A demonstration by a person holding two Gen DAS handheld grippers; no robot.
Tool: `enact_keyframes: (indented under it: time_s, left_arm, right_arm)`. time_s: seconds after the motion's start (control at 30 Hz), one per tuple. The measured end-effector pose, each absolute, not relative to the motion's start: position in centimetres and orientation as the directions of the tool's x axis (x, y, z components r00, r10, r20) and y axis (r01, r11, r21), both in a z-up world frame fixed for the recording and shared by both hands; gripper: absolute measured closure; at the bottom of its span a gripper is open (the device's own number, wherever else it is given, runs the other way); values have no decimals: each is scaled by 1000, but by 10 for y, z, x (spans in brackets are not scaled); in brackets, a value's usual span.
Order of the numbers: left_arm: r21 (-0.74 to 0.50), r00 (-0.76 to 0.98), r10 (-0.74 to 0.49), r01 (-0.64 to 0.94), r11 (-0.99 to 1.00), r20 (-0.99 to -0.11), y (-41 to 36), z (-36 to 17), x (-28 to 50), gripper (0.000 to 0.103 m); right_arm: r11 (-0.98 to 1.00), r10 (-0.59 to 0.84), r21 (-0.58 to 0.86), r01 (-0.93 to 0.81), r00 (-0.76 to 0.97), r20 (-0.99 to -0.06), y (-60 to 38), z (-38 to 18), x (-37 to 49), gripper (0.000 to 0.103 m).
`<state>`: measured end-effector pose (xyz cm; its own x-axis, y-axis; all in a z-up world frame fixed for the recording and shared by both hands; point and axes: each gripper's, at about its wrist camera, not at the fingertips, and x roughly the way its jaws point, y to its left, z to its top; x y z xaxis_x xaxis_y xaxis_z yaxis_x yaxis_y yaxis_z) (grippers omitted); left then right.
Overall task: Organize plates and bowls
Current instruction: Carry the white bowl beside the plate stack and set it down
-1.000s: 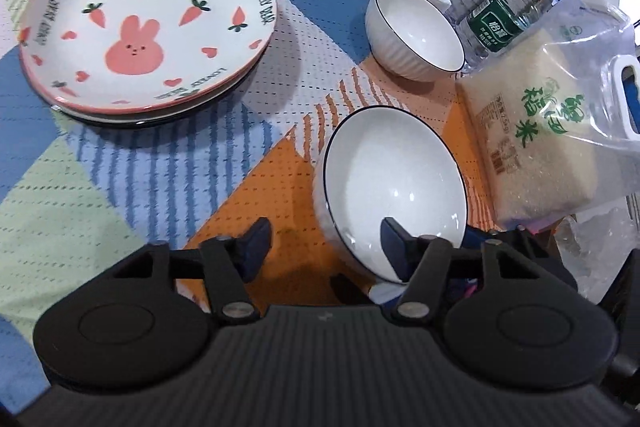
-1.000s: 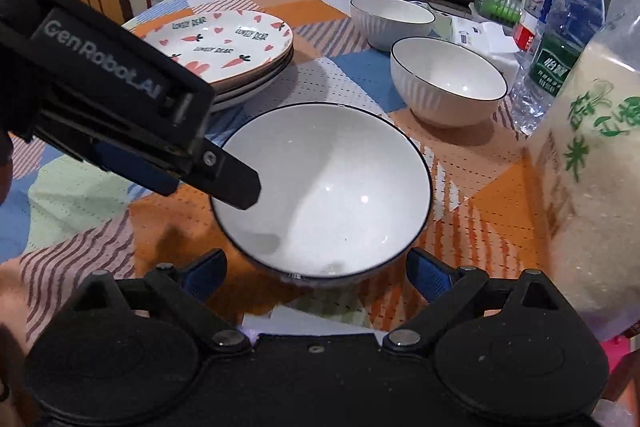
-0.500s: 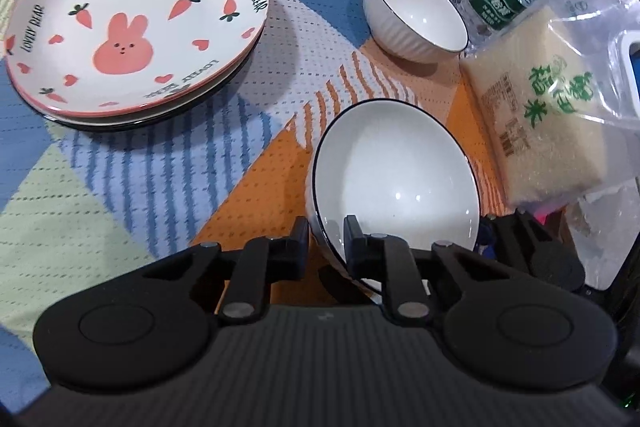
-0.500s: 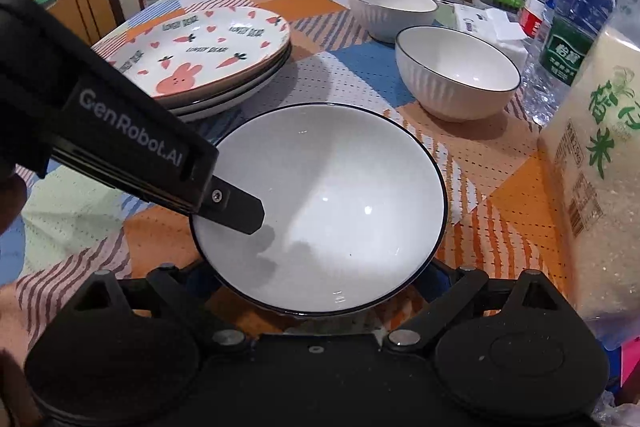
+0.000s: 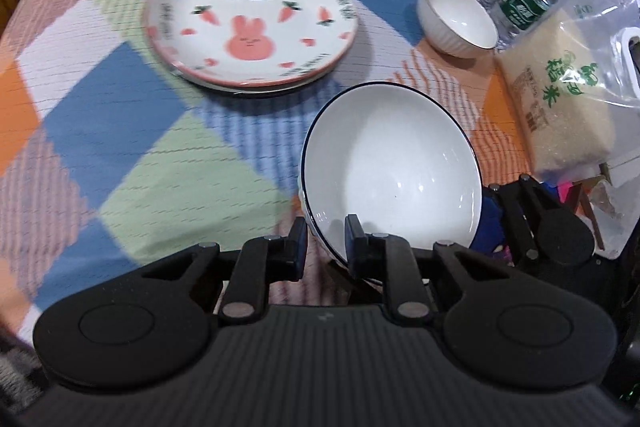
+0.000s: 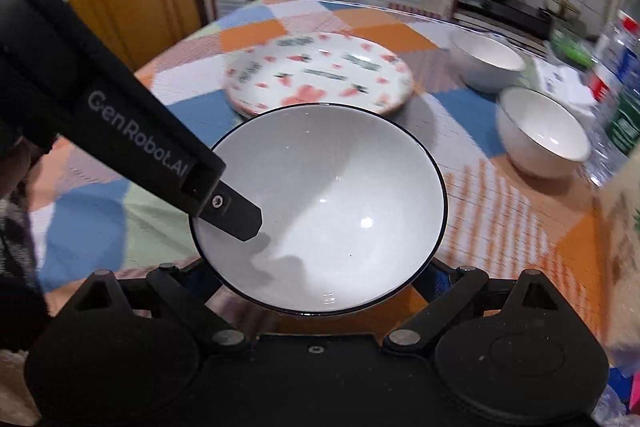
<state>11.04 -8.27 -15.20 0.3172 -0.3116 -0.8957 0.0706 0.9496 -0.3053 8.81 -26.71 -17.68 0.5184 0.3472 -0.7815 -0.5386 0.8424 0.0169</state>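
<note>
Your left gripper [image 5: 325,243] pinches the near rim of the bowl [image 5: 394,171], lifted off the tablecloth [image 5: 120,131]. Your right gripper [image 6: 320,277] cradles it, jaws wide. The two bowls [image 5: 458,17] lie ahead-right, past the plates [image 5: 250,15].

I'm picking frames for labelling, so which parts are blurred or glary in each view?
Left wrist view: the held bowl is sharp with small glints, while the rabbit plate and tablecloth are motion-smeared. Right wrist view: the same bowl is crisp, the plate and bottles are blurred.
</note>
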Motion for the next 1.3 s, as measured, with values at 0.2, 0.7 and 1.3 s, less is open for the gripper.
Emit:
enact_keyframes:
  time_s: [0.2, 0.7, 1.3]
  left_arm:
    - [-277, 312, -265, 8, 961, -912, -54, -157, 99, 85]
    - [-230, 272, -209, -50, 972, -940, -38, -199, 108, 85]
    - [-296, 299, -292, 33, 955, -908, -41, -135, 94, 71]
  right_arm:
    - [791, 388, 16, -611, 482, -785, -237, -181, 84, 5]
    - [743, 412, 31, -669, 420, -808, -210, -221, 93, 6]
    - [775, 391, 38, -631, 431, -813, -263, -161, 71, 6]
